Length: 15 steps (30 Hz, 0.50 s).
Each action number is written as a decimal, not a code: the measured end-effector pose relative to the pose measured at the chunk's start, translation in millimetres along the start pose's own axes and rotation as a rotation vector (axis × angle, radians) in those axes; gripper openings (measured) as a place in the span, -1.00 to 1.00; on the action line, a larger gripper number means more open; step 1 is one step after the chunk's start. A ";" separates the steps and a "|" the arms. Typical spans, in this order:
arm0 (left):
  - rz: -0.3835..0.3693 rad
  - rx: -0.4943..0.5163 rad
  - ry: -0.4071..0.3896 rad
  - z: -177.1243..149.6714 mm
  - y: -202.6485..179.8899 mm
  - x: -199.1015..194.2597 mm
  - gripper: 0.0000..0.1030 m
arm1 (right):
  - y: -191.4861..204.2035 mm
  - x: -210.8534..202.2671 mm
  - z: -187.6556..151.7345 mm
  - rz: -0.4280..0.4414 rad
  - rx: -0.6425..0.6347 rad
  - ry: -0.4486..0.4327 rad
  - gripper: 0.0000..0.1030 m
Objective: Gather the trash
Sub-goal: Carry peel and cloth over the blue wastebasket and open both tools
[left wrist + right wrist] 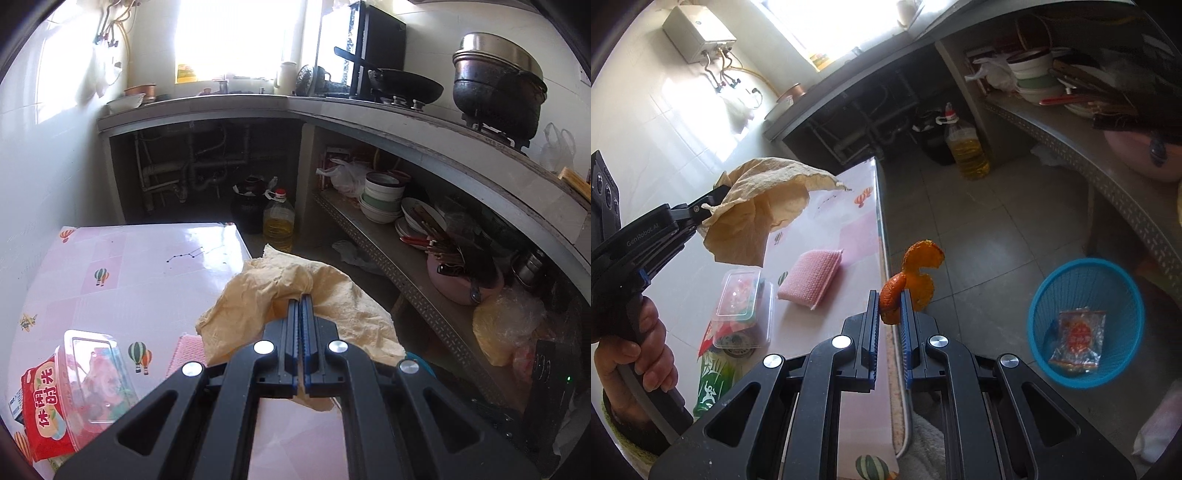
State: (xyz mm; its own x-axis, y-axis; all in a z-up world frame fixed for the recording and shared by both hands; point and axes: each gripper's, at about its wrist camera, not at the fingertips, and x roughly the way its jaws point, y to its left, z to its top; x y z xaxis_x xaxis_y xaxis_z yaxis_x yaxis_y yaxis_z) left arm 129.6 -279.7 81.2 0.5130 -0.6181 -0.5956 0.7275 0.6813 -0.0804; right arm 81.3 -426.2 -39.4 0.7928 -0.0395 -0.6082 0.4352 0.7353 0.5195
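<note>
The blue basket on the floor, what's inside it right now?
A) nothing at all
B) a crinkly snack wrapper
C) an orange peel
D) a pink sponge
B: a crinkly snack wrapper lies at the bottom of the blue basket, while the orange peel is pinched in the right gripper and the pink sponge sits on the table.

Crumpled yellowish tissue (764, 206) hangs above the table; curled orange peel (912, 280) stands clamped near a blue bin (1086, 321).
</note>
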 end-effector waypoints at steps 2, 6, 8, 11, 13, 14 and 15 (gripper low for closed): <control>-0.019 0.017 0.008 -2.8 -10.7 3.3 -0.97 | -6.7 -5.0 0.0 -0.015 0.016 -0.010 -0.82; -0.057 0.056 0.027 -7.8 -32.5 10.9 -0.97 | -26.1 -18.8 -0.9 -0.054 0.042 -0.029 -0.82; -0.074 0.078 0.038 -10.4 -44.5 15.5 -0.97 | -36.6 -25.4 -2.3 -0.075 0.058 -0.036 -0.82; -0.106 0.108 0.064 -13.3 -61.0 24.8 -0.97 | -56.0 -35.0 -4.2 -0.111 0.093 -0.044 -0.82; -0.136 0.131 0.089 -16.0 -75.1 33.6 -0.97 | -69.7 -42.5 -7.2 -0.142 0.116 -0.049 -0.82; -0.152 0.138 0.104 -17.5 -81.1 38.1 -0.97 | -77.2 -46.7 -8.4 -0.157 0.126 -0.053 -0.82; -0.168 0.145 0.122 -19.5 -87.4 43.3 -0.97 | -84.8 -49.8 -9.9 -0.174 0.139 -0.057 -0.82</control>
State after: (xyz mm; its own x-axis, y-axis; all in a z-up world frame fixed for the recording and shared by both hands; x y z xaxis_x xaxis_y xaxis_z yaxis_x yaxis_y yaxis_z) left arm 79.4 -358.3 46.9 0.3274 -0.6598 -0.6763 0.8599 0.5047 -0.0762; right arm 0.7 -479.8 -59.1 0.7218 -0.1989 -0.6630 0.6191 0.6137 0.4899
